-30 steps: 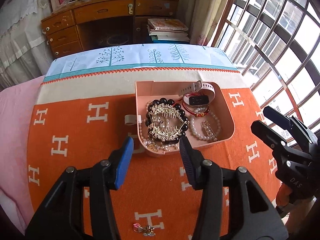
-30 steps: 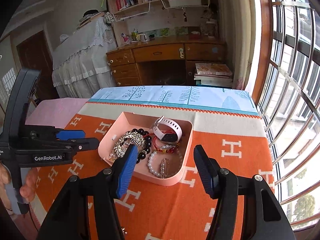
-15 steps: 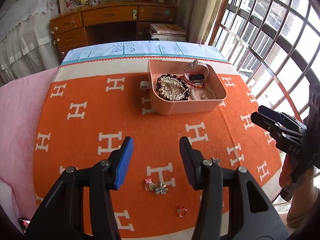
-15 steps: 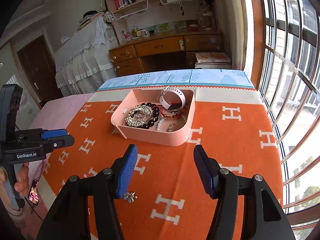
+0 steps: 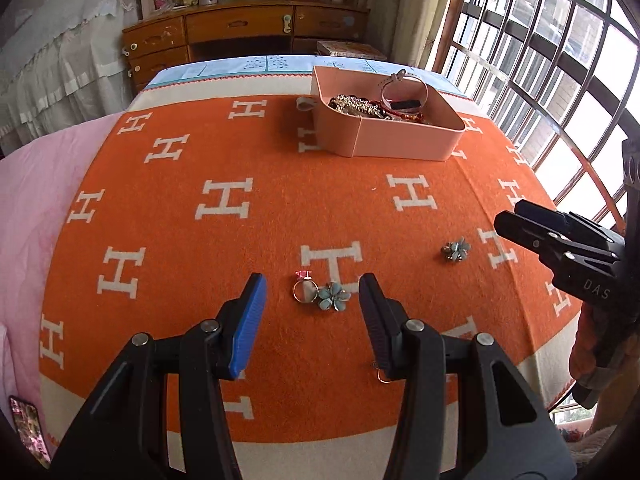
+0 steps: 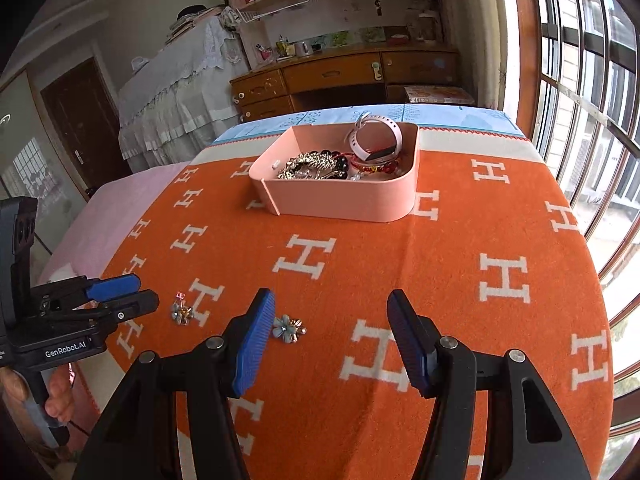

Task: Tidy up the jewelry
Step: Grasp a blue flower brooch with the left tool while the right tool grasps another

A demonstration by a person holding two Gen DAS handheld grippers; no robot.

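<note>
Jewelry on orange woven H-pattern blanket (image 5: 168, 240): thin metal ring (image 5: 305, 290) with pink stone pointing away, touching glossy blue flower brooch (image 5: 334, 297) between left gripper (image 5: 312, 312)'s unclenched, empty jaws; second flower brooch (image 6: 289, 329) beside right gripper (image 6: 331, 334), likewise empty; smooth pink rounded-corner tray (image 5: 400, 142) beyond, long axis crosswise.

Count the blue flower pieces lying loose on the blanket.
2: one flower piece beside the pink-stone ring ahead of the left gripper; another flower piece nearer the right gripper.

2 flower brooches (image 5: 333, 297), about 2 rings (image 5: 305, 289), 1 tray (image 5: 400, 142).
</note>
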